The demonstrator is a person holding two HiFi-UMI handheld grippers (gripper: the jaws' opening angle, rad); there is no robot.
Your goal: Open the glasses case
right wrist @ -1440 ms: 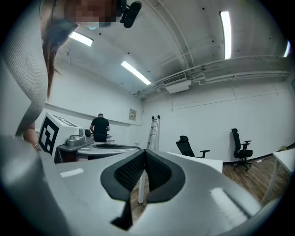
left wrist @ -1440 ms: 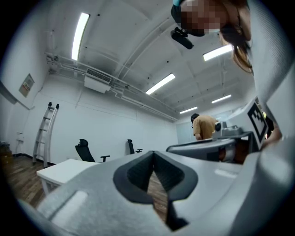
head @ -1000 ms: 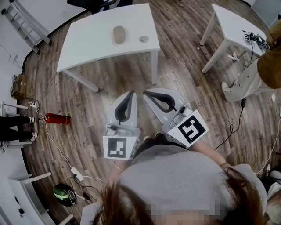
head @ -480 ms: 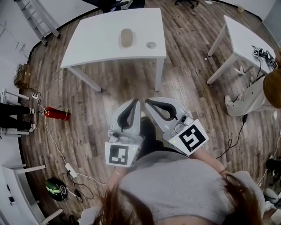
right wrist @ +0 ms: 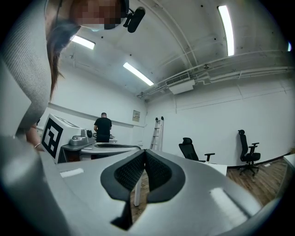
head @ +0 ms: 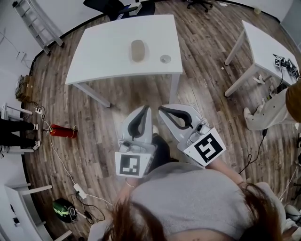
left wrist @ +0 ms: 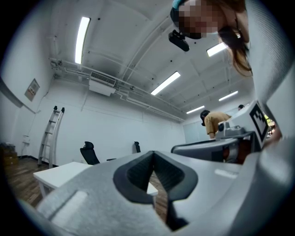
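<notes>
The glasses case (head: 138, 51), a pale oval, lies closed on the white table (head: 103, 52), toward the middle of its far half, with a small round thing (head: 165, 59) near it on the right. Both tongs are well apart from the case, held side by side over the wooden floor (head: 108, 117) in front of the table's near edge, close to the person's grey-clad body (head: 188, 197). The left tongs (head: 145, 110) are clenched with nothing in them: in the left gripper view the 2 dark ribbed pads meet at the tips (left wrist: 153, 154), and only floor and table edge show through the gap below them. The right tongs (head: 162, 109) are likewise clenched and empty, their pads touching at the tips (right wrist: 144, 152) in the right gripper view. Each carries its marker cube toward the person, the left one (head: 129, 164) facing up, the right one (head: 206, 148) tilted. The 2 tongs point toward the table, their tips near each other but not touching. A 2nd white table (head: 268, 47) stands off to the right with small gear on its far end, and a person in a tan top (head: 282, 103) bends beside it. On the floor at the left lies a red fire extinguisher (head: 61, 131), next to the dark legs of another person (head: 14, 134). A ladder (head: 33, 23) leans against the wall at upper left, and a black office chair (head: 113, 7) stands beyond the table.
</notes>
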